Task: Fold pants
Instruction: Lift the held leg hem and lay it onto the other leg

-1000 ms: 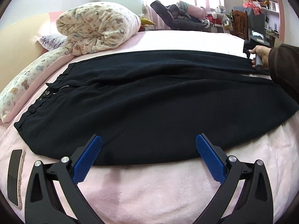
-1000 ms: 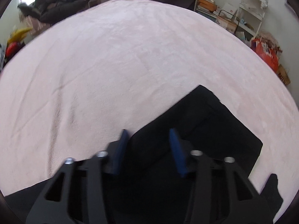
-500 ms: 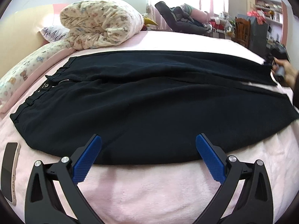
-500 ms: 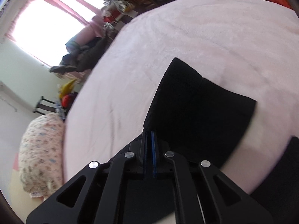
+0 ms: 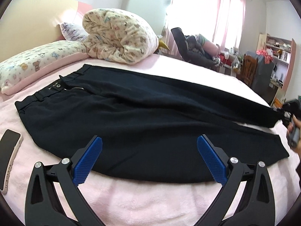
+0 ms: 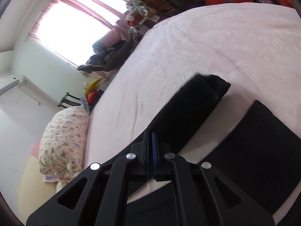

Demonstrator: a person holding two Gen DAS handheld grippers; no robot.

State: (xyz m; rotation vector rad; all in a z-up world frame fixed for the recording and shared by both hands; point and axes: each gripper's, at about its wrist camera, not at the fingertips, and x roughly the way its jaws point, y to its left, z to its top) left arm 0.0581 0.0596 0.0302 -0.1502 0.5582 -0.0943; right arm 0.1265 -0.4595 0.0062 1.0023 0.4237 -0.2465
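So far, barely begun. Pants (image 5: pixel 143 124) are lying flat across the pink bed (image 5: pixel 143 203), waistband toward 10 o'clock in the left view, hems toward 3 o'clock, both legs spread side by side and no fold made yet. Right gripper (image 6: pixel 149 141) is pinching the far leg (image 6: pixel 190 109) near its hem, jaws fully closed on the cloth, and that hem is lifting off the bed. Near leg (image 6: pixel 263 150) is lying flat at 4 o'clock in the right view. Left gripper (image 5: pixel 149 162) is hanging with jaws wide, holding nothing, over the near edge. Phone (image 5: pixel 9 156) is sitting at 9 o'clock. Remaining, as I judge it: leg over leg, then the lengthwise folds.
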